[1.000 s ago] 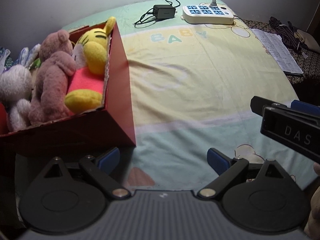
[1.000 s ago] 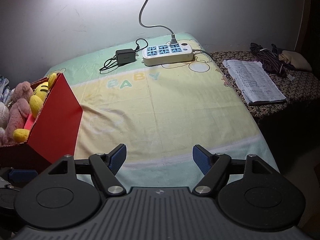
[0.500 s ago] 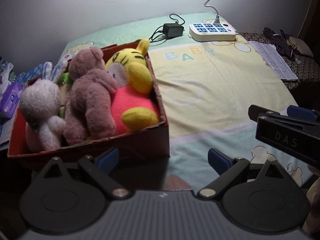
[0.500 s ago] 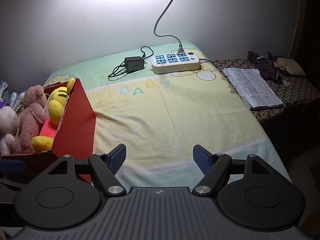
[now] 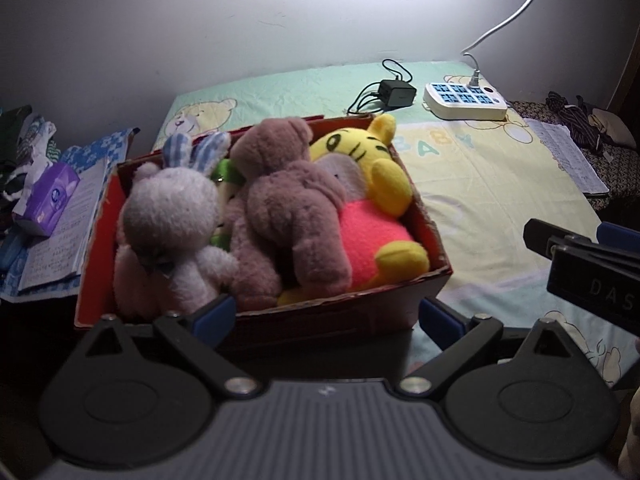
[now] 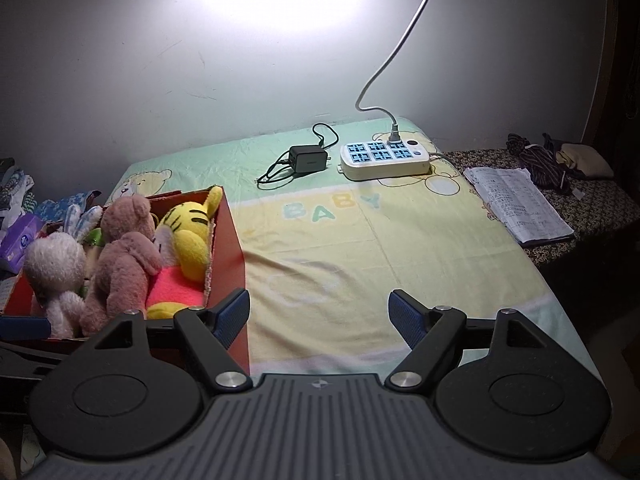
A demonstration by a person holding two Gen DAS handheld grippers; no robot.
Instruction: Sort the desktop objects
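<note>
Below the left claw [image 5: 326, 316], the red box [image 5: 340, 316] now sits centred.

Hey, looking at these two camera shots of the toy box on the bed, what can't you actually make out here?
- Green toy in the red box: left wrist view, mostly hidden behind the bunny and brown bear.
- Box's near wall: partly covered by the left gripper.
- Right gripper: cut off by the left wrist view's right edge.
- Notebook writing: too small in both views.
- Purple packet print: blurred and dim.
</note>
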